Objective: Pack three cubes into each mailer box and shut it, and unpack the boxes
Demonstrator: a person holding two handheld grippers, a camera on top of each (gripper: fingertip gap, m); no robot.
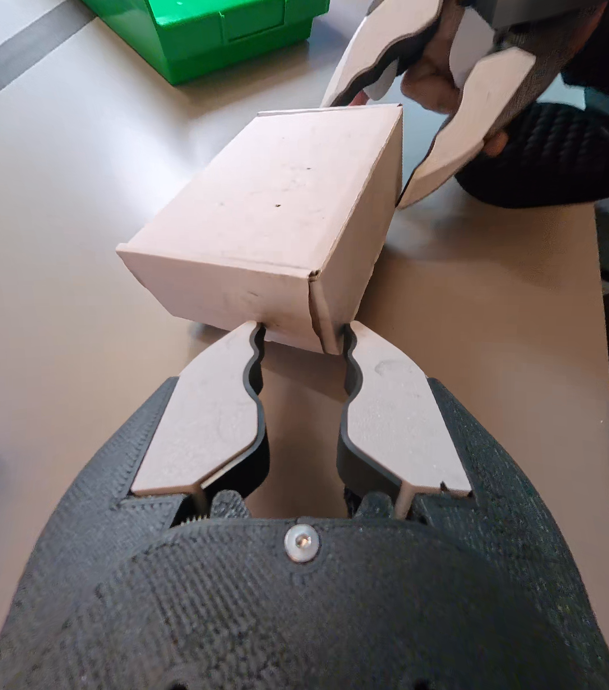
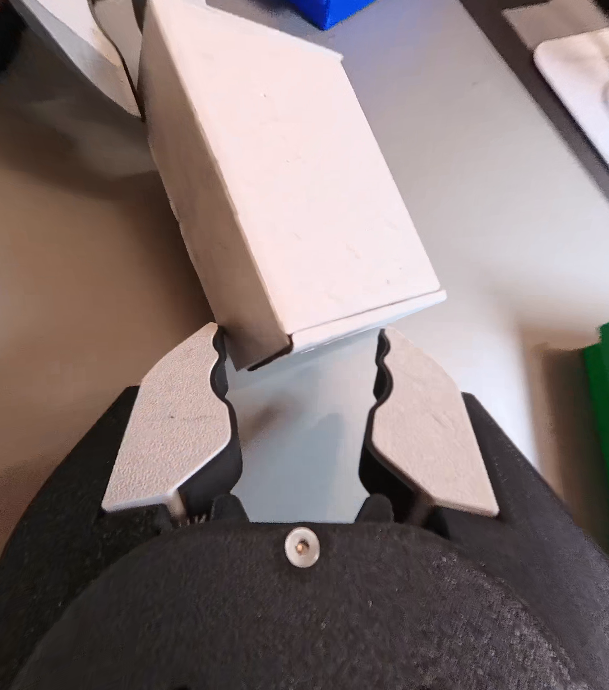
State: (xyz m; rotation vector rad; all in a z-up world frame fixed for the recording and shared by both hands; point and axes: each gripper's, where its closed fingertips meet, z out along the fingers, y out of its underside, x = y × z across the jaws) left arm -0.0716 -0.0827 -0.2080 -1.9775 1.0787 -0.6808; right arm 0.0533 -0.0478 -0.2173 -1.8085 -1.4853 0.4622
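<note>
A closed cardboard box (image 1: 269, 224) is pinched at one lower corner by the left tongs (image 1: 304, 328), raised off the table (image 1: 52, 224); its far end sits between the part-open right tongs (image 2: 301, 332), grip uncertain

Closed mailer box (image 1: 269, 224) fills mid-surface (image 1: 52, 224) between both tongs; green bin (image 1: 202, 37) blocks the far edge.

- Left gripper (image 1: 304, 328): fingers partly closed, tips pinching a corner of the mailer box (image 1: 273, 224).
- Right gripper (image 2: 301, 334): fingers spread wide, one tip touching the box's opposite end.
</note>
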